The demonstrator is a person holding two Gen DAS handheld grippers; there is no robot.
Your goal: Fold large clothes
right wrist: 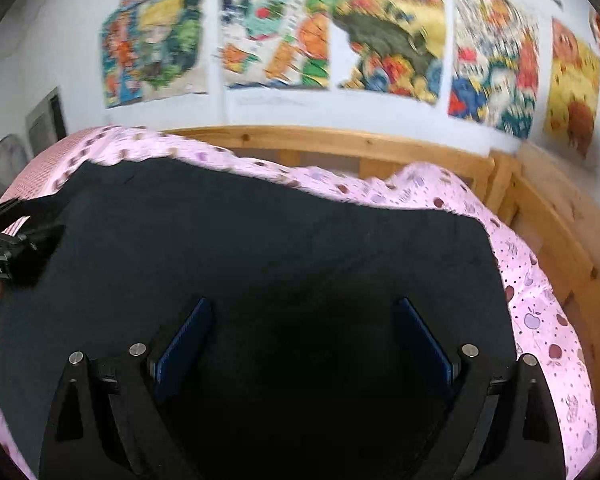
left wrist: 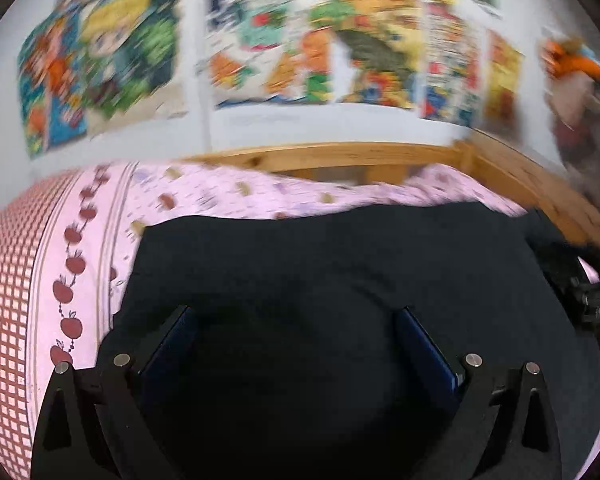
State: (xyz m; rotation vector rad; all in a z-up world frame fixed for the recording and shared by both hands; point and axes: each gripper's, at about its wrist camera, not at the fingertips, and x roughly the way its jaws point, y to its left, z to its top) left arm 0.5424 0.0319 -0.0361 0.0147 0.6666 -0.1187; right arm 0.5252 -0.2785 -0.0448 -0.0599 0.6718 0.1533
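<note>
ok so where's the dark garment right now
The dark garment lies flat on the pink bedsheet, filling the lower middle of both wrist views, in front of the wooden bed frame.

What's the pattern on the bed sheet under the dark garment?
The cotton bed sheet is pale pink with small apples and dots, clearest in the right wrist view.

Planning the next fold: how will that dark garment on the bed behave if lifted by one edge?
The dark garment lies flat, following the pink sheet, so probably floppy; it would drape and sag. Its wide spread suggests one corner lifted would drag the rest.
</note>
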